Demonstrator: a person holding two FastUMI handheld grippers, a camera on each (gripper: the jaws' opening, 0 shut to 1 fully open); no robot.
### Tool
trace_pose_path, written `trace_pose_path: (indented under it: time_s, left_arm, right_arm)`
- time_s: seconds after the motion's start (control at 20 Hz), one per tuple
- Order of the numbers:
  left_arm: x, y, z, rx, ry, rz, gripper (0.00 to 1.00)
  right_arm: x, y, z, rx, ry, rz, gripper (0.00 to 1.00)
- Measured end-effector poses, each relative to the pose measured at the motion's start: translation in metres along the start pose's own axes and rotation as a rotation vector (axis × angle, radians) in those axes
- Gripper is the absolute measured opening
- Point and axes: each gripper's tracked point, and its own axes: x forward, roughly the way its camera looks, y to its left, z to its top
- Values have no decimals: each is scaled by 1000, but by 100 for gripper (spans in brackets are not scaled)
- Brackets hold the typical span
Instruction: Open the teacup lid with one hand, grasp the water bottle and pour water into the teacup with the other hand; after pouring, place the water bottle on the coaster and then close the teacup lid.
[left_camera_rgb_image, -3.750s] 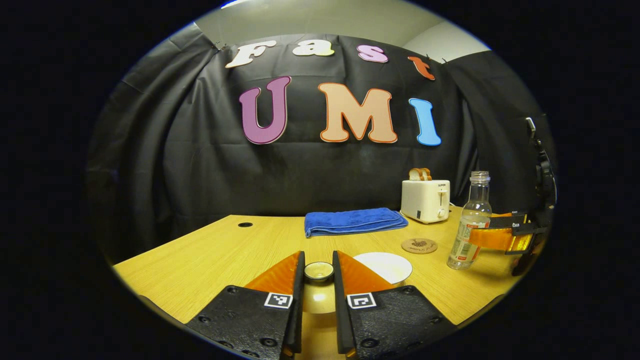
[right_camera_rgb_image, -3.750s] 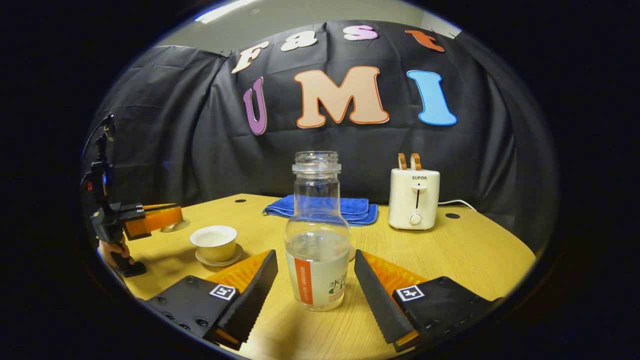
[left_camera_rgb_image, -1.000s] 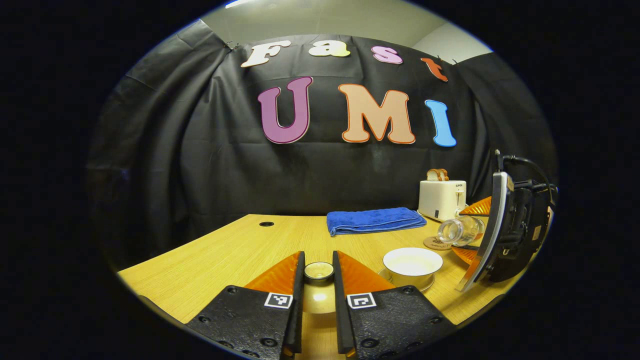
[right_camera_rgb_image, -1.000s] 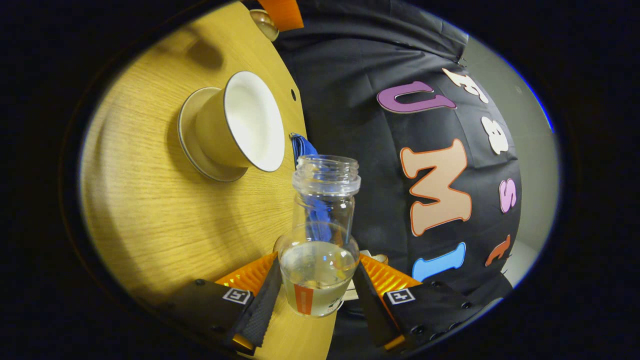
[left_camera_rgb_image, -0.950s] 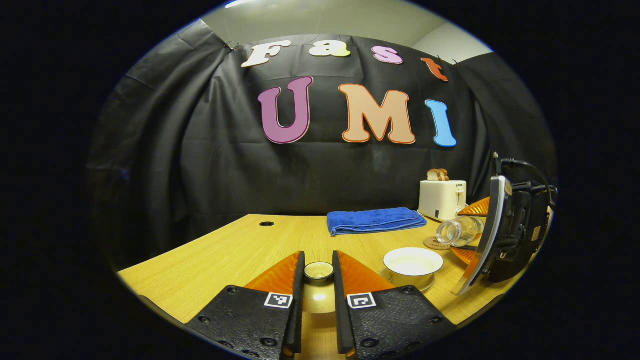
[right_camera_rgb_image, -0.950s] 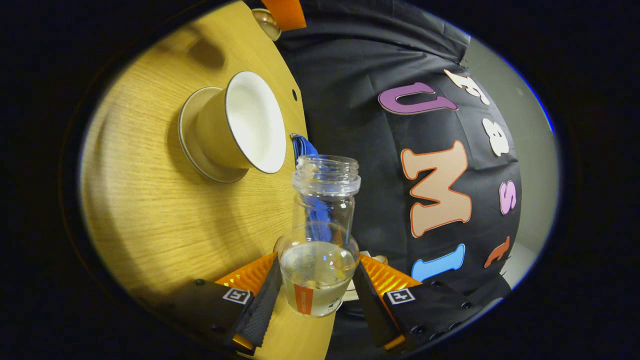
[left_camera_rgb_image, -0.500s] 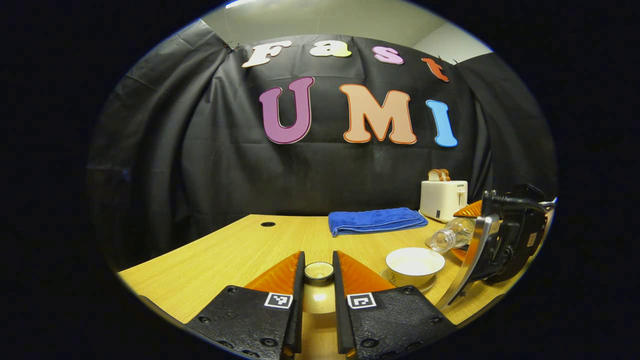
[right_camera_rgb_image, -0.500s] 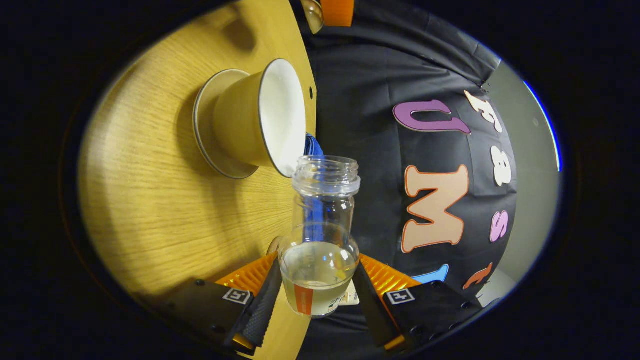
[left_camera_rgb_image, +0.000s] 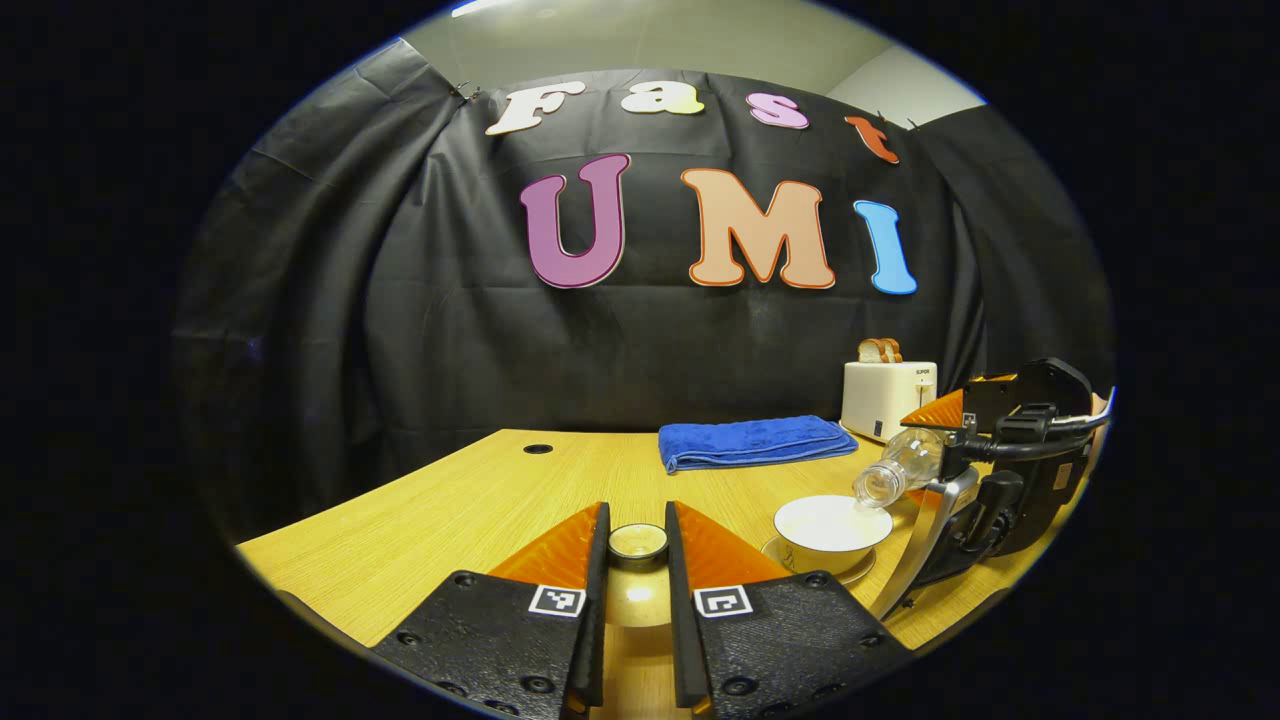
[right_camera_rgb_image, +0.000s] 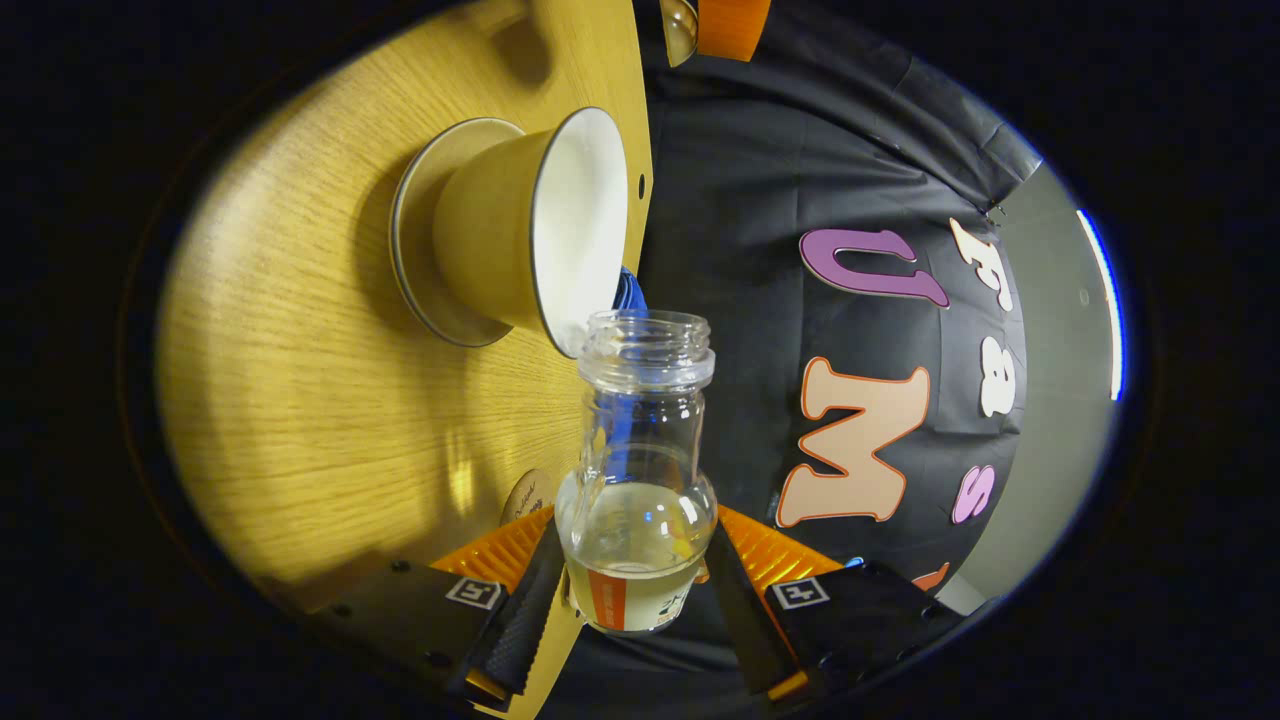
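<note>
- The right tool (right_camera_rgb_image: 630, 590) pinches the water bottle (right_camera_rgb_image: 640, 470) at its lower body, one finger pressed on each side. In the left gripper view the same tool (left_camera_rgb_image: 1010, 450) shows at the far right, turned on its side.
- Over the last second the bottle has tipped further: its open mouth, then level and short of the teacup (left_camera_rgb_image: 832, 522), now points downward just above the cup's right rim. In the right gripper view the mouth has closed from well apart to just beside the cup's rim (right_camera_rgb_image: 590, 230).
- This reads as the pour just starting. Whether water is crossing the lip yet, I cannot tell.
- The bottle is clear, uncapped and wide-mouthed, with a band label low down and water pooled only in its lower part, so it likely needs a steeper tilt.
- The left tool (left_camera_rgb_image: 637, 545) pinches the lid (left_camera_rgb_image: 637, 542) by its knob and has stayed raised at the near left, clear of the cup.
- The cup stands open on its saucer (left_camera_rgb_image: 775, 548) on the desk (left_camera_rgb_image: 460, 510); its inside is pale.
- The coaster (right_camera_rgb_image: 527, 497) lies beside the bottle's base in the right gripper view, vacant for the later put-down.
</note>
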Motion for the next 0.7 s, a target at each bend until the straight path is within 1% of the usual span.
trace_pose_path:
  time_s: [0.2, 0.45, 0.5, 0.55, 0.7]
  left_arm:
    - [0, 1, 0, -1, 0, 3, 25]
    - [1, 1, 0, 0, -3, 3, 25]
    - [1, 2, 1, 1, -4, 4, 25]
    - [1, 2, 0, 1, -4, 3, 25]
    - [1, 3, 1, 1, -4, 4, 25]
  right_arm:
    - [5, -18, 2, -48, -14, -26, 83]
    - [5, -28, 8, -109, -37, -53, 83]
    - [5, -30, 9, -119, -40, -57, 80]
    - [6, -30, 10, -127, -43, -62, 81]
    - [6, -36, 15, -158, -57, -86, 81]
